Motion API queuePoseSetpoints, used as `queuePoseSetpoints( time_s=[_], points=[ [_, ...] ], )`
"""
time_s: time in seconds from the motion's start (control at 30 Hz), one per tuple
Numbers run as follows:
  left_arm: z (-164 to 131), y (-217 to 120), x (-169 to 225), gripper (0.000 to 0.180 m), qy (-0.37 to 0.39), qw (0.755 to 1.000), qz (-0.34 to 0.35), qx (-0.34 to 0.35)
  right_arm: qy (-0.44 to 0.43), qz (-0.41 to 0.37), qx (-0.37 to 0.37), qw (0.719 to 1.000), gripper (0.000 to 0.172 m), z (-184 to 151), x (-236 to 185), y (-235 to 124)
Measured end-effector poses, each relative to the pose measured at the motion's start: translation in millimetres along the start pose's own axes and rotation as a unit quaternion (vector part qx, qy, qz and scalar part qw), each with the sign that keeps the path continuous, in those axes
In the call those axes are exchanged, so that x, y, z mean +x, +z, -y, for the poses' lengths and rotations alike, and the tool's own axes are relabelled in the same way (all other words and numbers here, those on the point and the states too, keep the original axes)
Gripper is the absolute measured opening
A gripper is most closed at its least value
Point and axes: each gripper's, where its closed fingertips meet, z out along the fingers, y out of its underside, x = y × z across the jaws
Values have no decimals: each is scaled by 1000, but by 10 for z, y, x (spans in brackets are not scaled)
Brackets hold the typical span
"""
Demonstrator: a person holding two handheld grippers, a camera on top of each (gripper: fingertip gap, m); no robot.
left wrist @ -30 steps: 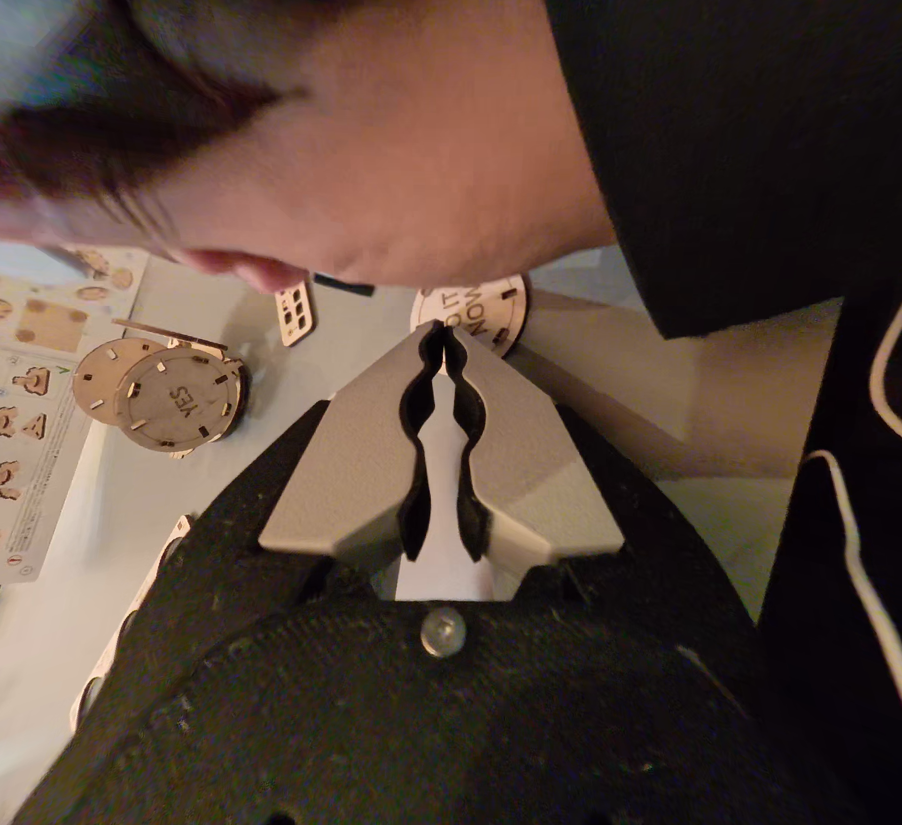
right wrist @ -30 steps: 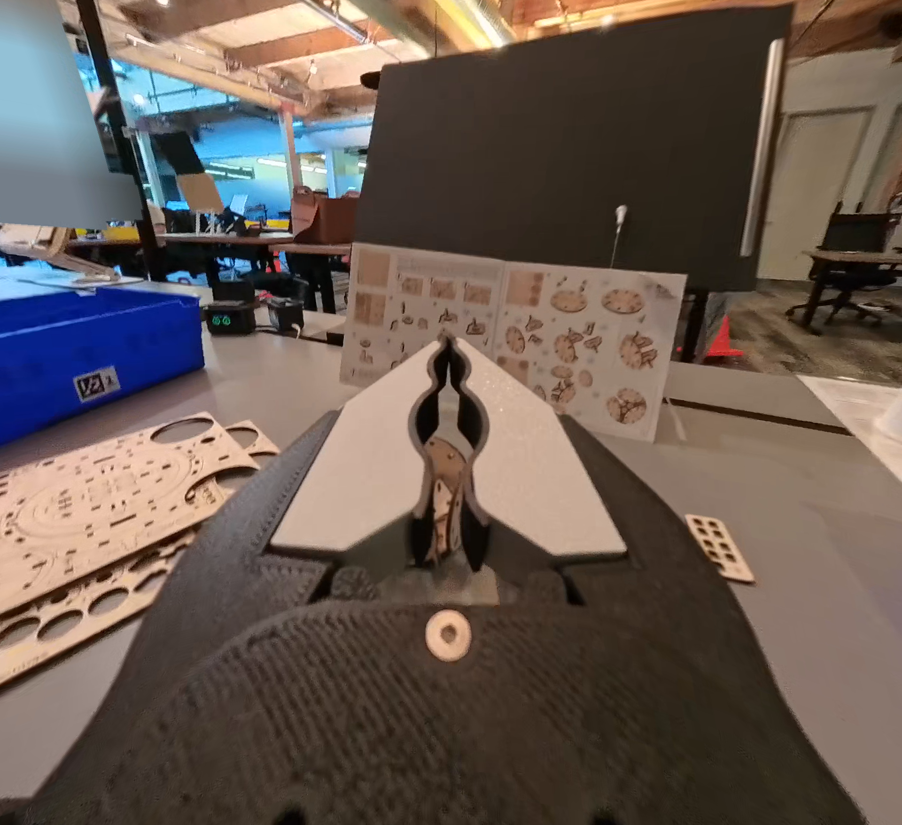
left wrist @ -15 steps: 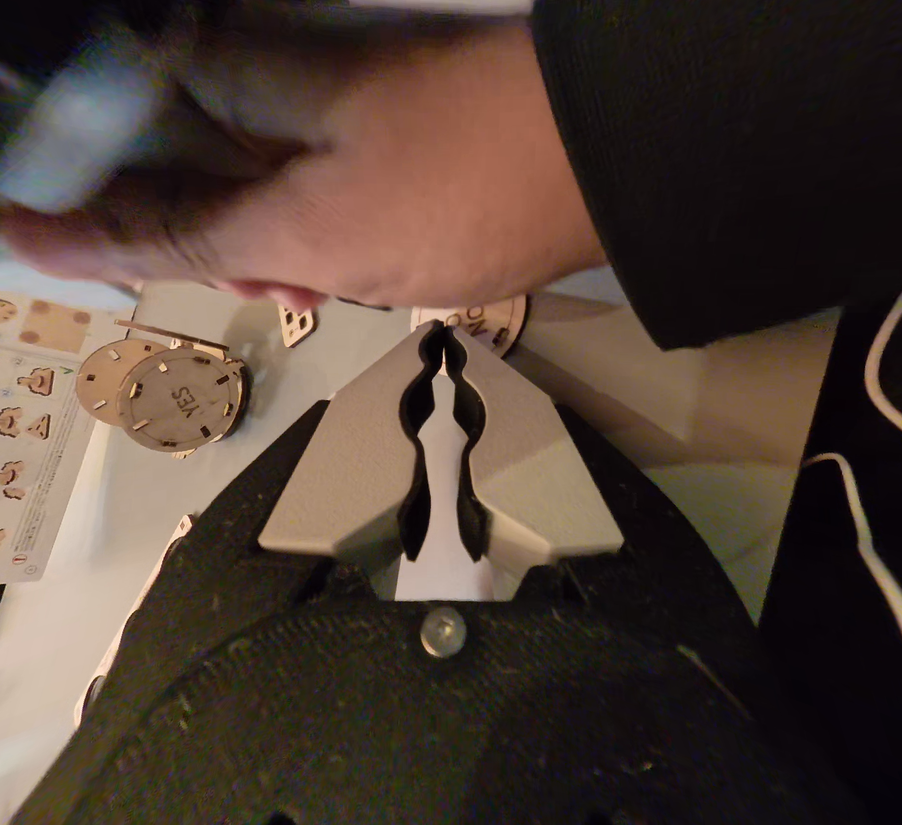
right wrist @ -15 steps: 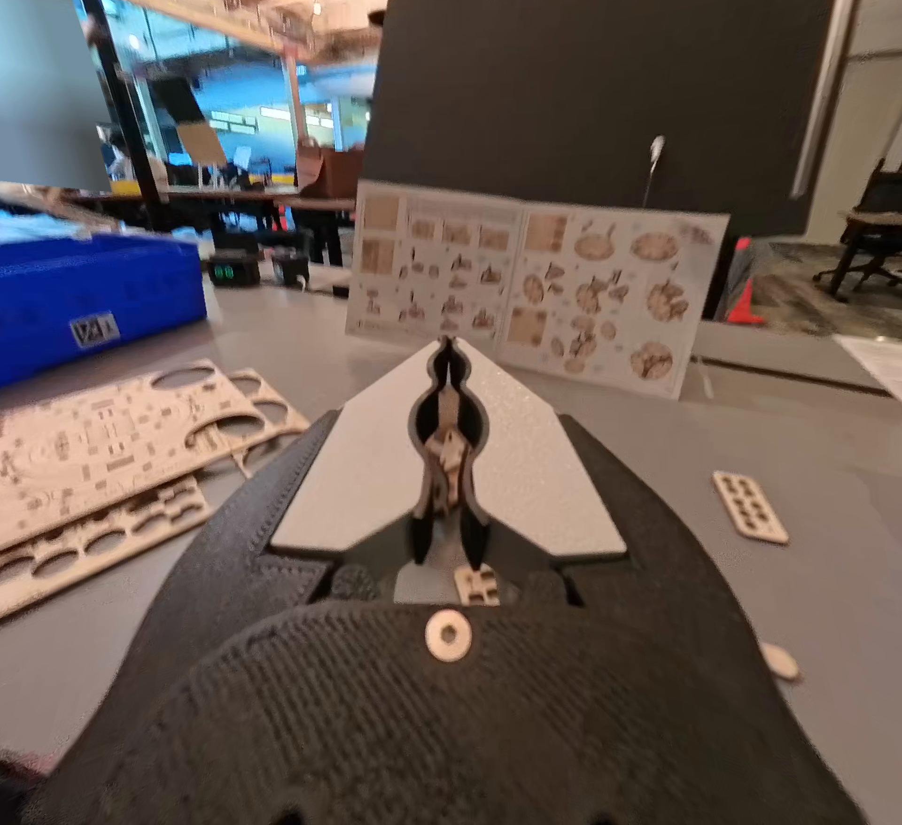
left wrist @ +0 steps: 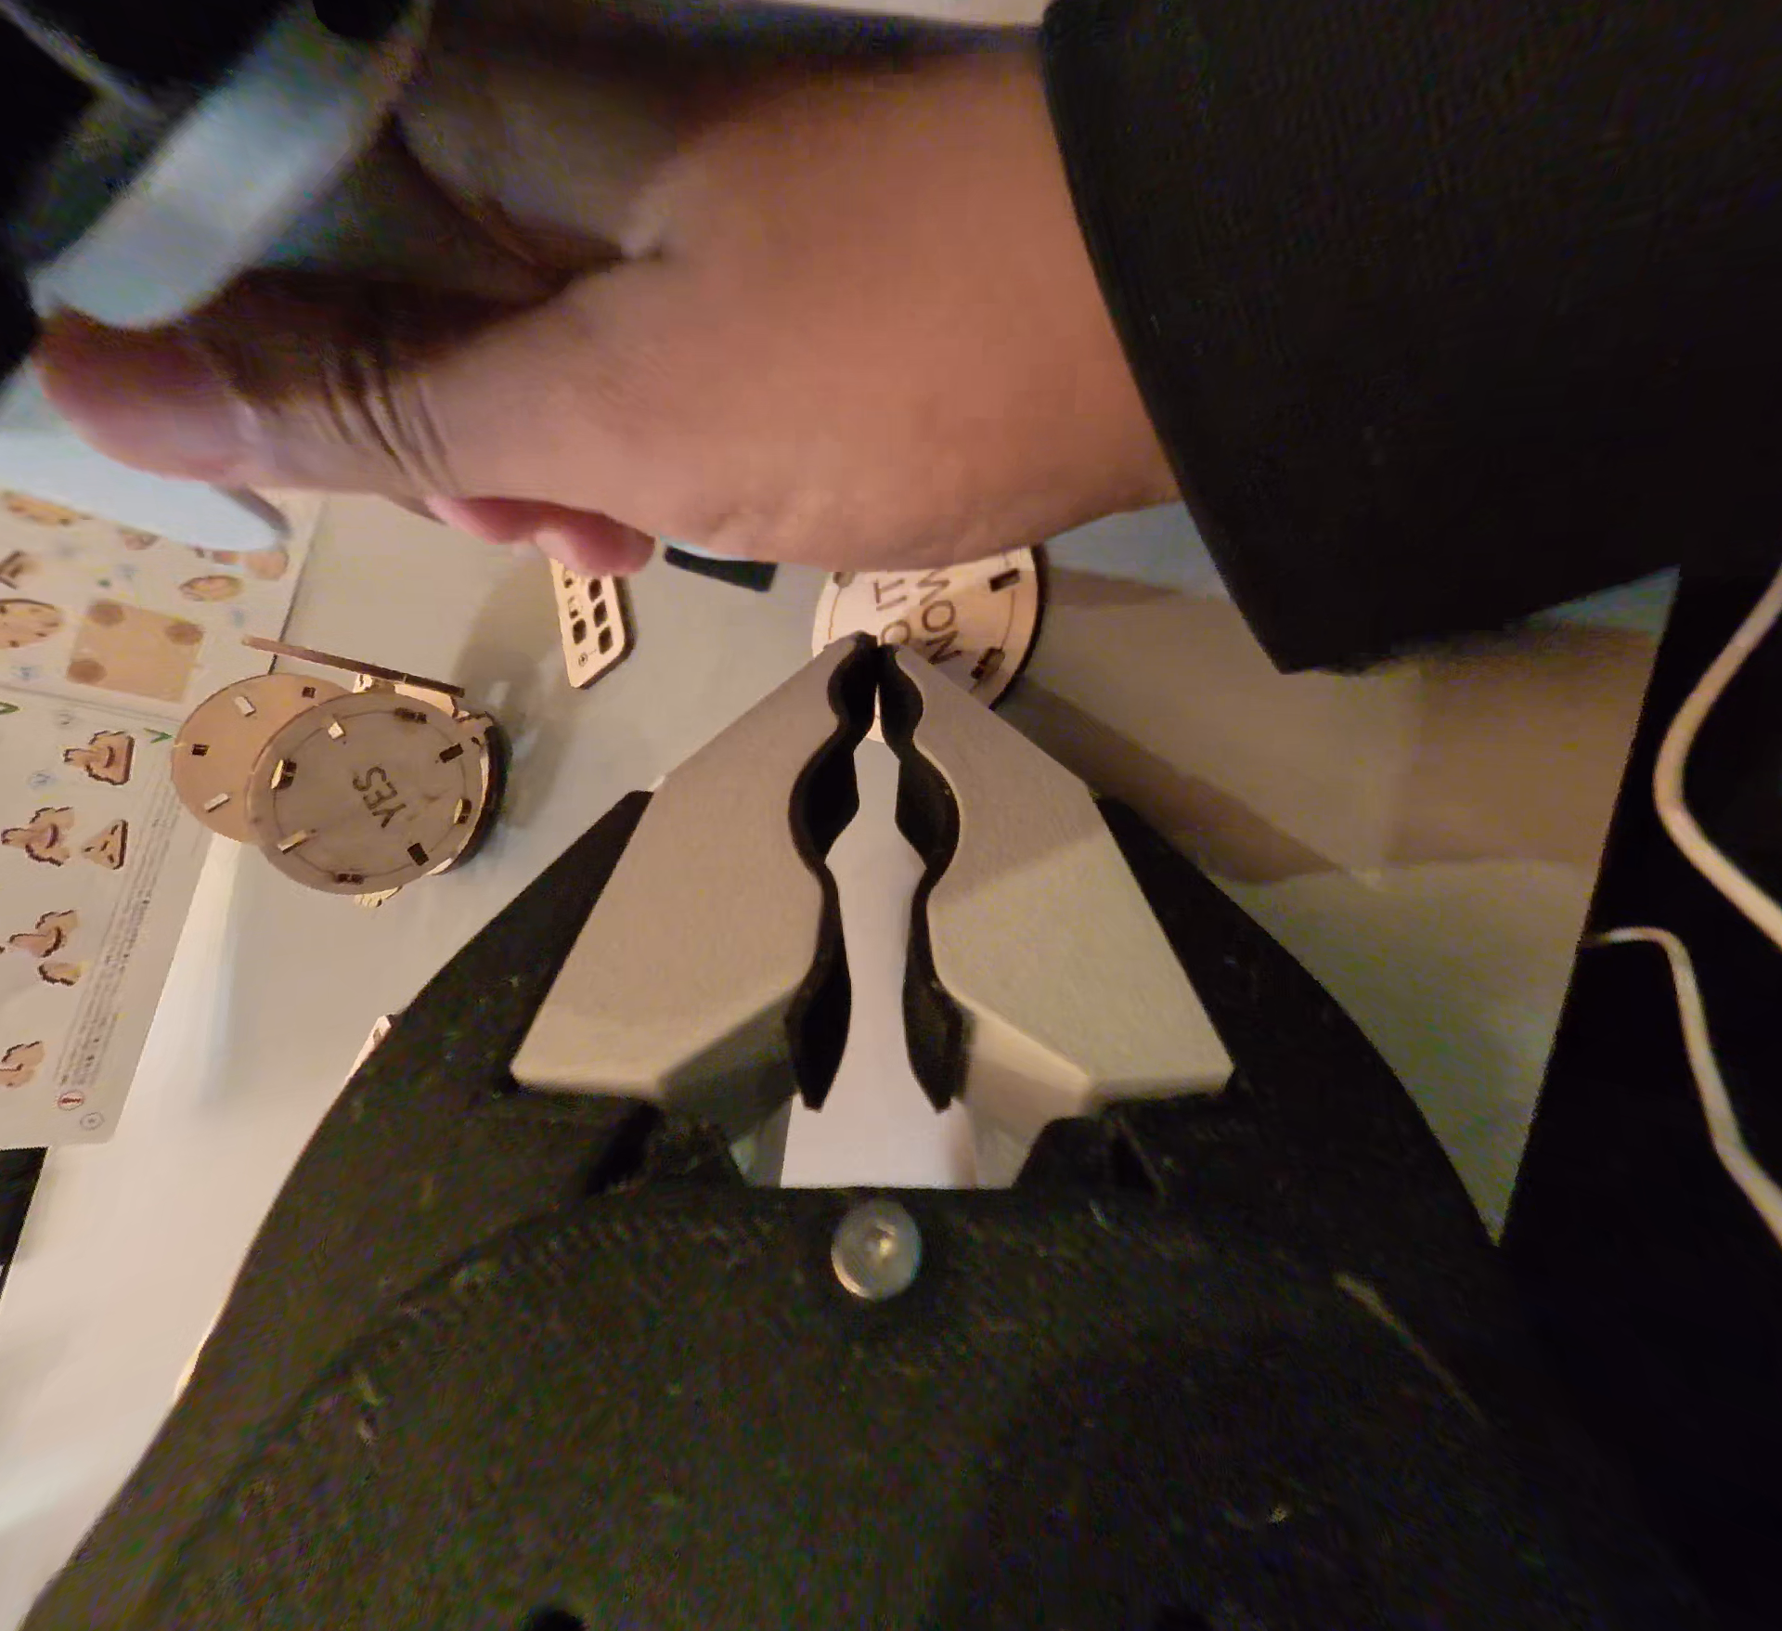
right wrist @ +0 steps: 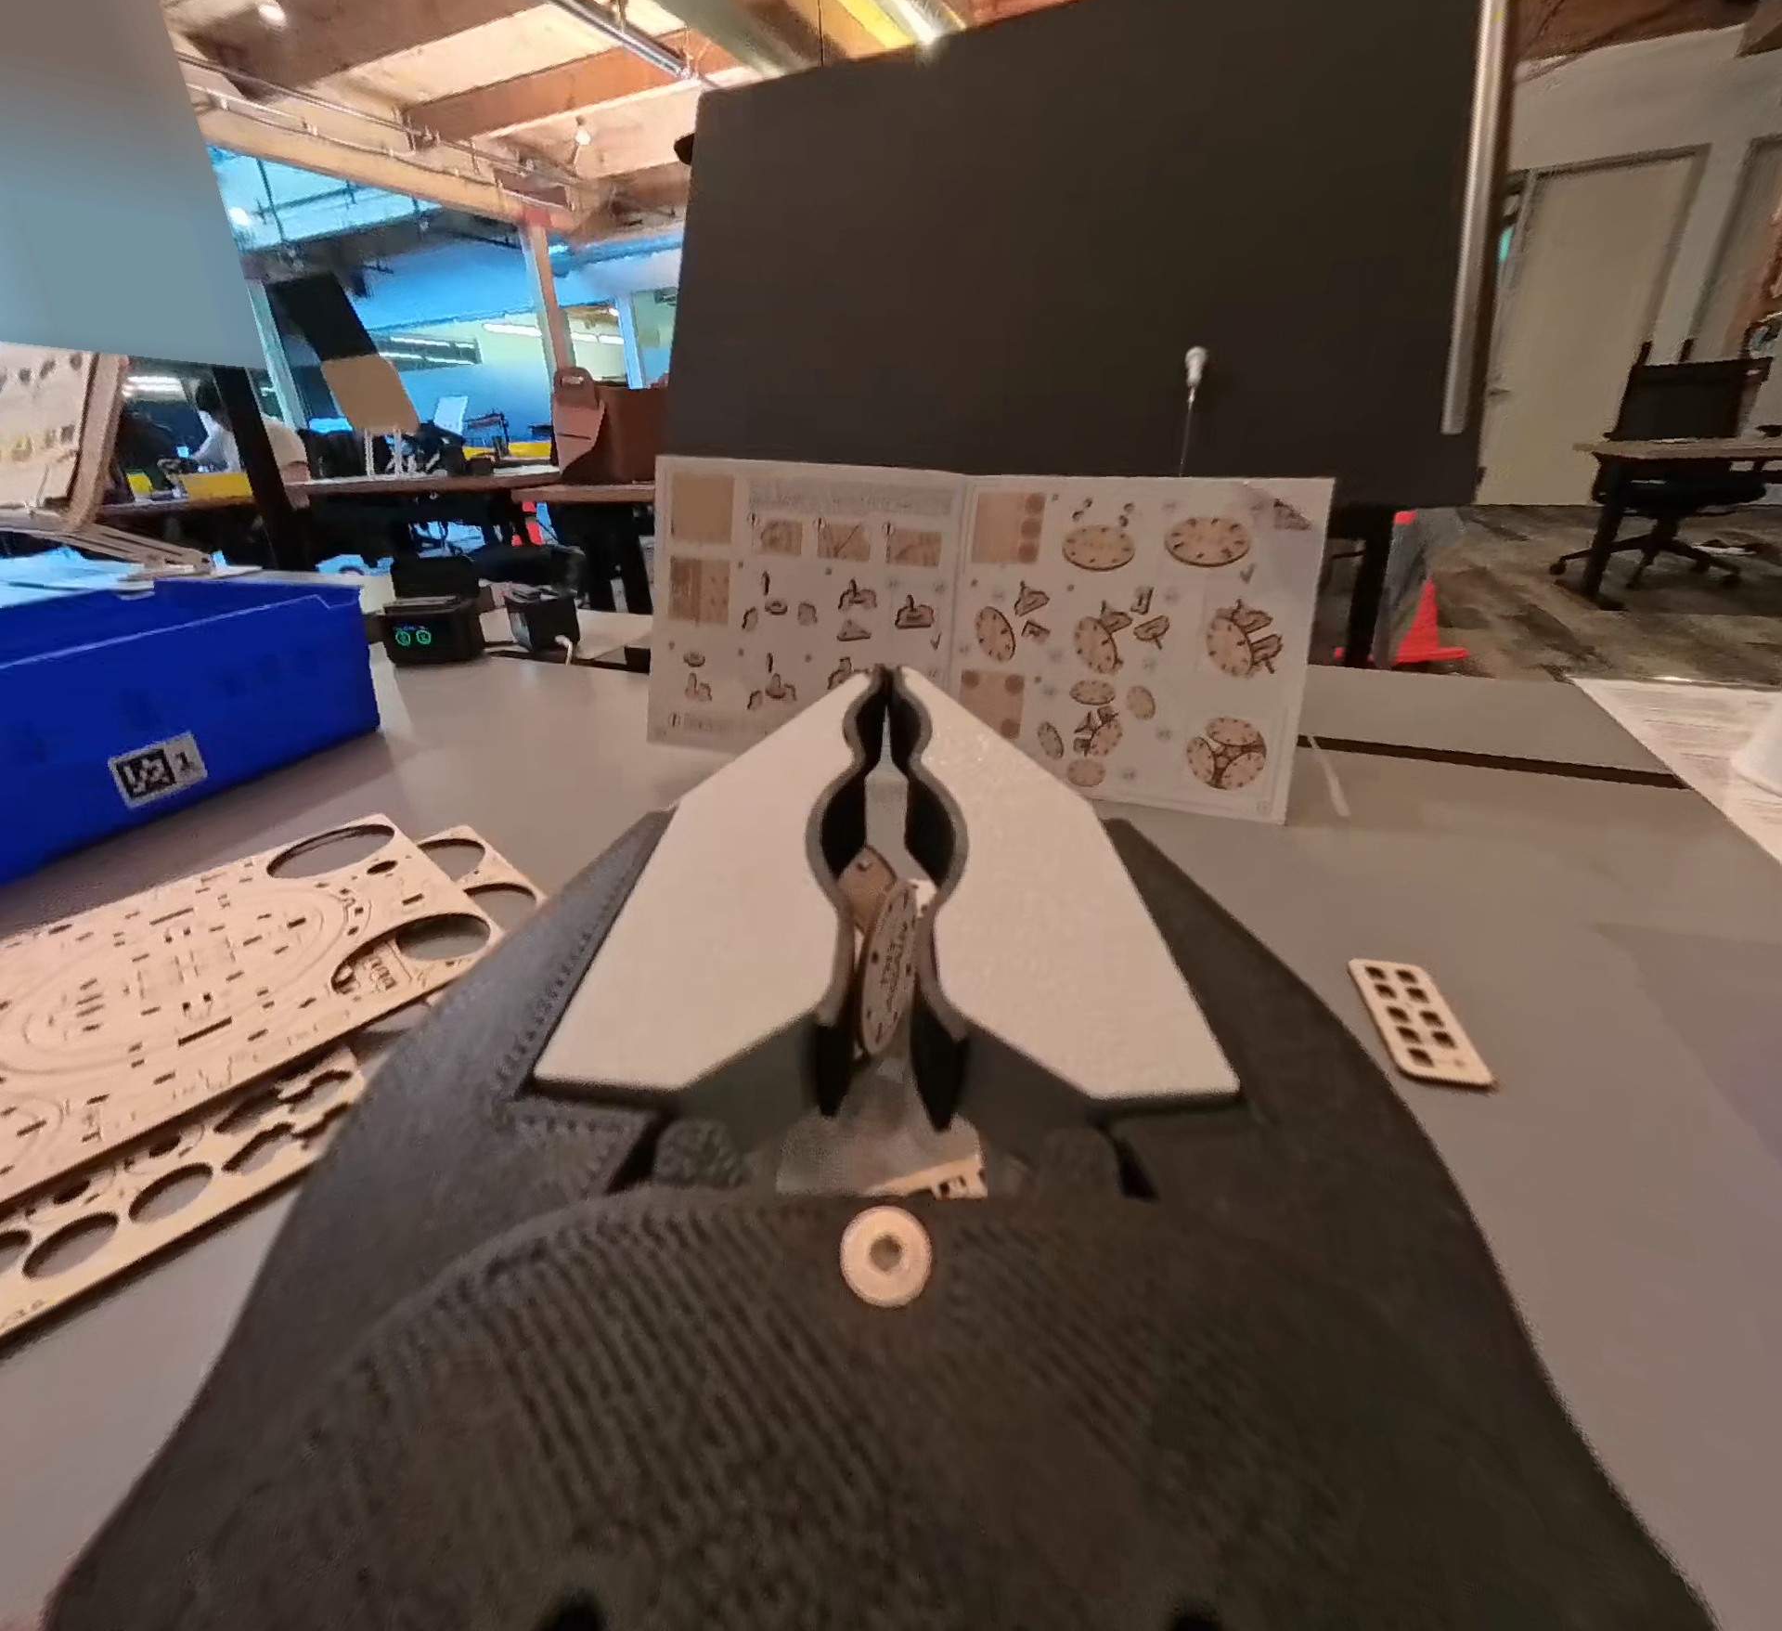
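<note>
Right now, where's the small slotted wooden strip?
Right wrist view: the strip lies flat on the grey table, right of the right gripper, in front of the propped instruction sheet.

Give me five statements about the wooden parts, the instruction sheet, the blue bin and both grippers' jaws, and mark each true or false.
1. The left gripper has its jaws closed at the tips. True.
2. The instruction sheet lies flat under the blue bin. False: it stands upright at the back of the grey table, right of the bin.
3. Punched-out wooden sheets lie left of the right gripper. True.
4. The right gripper's jaws are spread wide. False: their tips meet.
5. A small slotted wooden strip stands on edge. False: it lies flat on the table.
</note>
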Motion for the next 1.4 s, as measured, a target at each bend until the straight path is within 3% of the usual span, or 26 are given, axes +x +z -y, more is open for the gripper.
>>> queuePoseSetpoints(
  time_s=[0.47,0.77,0.97,1.2,1.4],
  points=[
    [32,39,-20,0,-53,998,-27,-8,30,4,1,1000,6,193,386,-135],
    [221,-27,-177,0,-114,993,-29,-11,142,23,8,990,8,89,539,-246],
    [172,63,-248,0,-219,974,-54,-24,194,79,10,978,9,106,373,-324],
    [177,98,-458,0,-296,952,-57,-42,158,119,31,980,8,227,127,-421],
    [190,190,-503,0,-359,929,-81,-39,157,106,32,981,7,211,217,-461]
  ],
)
